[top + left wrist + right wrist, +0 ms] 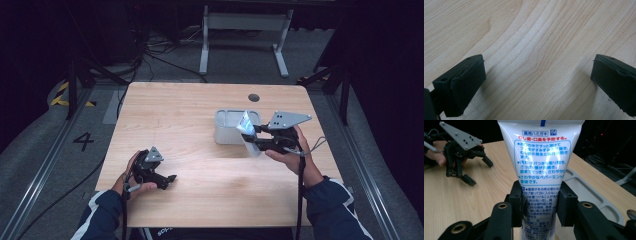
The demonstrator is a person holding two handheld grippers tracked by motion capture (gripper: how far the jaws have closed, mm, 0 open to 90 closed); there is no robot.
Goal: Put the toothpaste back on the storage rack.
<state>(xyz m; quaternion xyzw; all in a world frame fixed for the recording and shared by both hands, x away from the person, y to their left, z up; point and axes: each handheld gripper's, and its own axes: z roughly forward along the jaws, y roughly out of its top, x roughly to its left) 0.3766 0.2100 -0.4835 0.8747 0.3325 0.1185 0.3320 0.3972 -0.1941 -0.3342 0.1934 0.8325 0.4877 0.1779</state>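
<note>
We are looking down on the wooden table, and right of centre in the high view our right gripper is clamping a white toothpaste tube, its crimped end tilting up and to the left over the near right corner of the grey tray. In the right gripper view the tube is standing tall through the middle of the frame, blue and red print facing us, and both black jaws are pressing against its lower part from either side, so the grip is firm. The tray is lying just behind and to the right of the tube there, with shallow compartments showing along its rim. Down in the lower left of the high view our left gripper is resting low over the table, well apart from the tube, its grey plate on top. The left gripper view is showing its jaws spread wide, one at each lower corner of the frame, with bare wood grain between them and nothing in the grasp. That same gripper is appearing in the upper left of the right gripper view, jaws parted.
</note>
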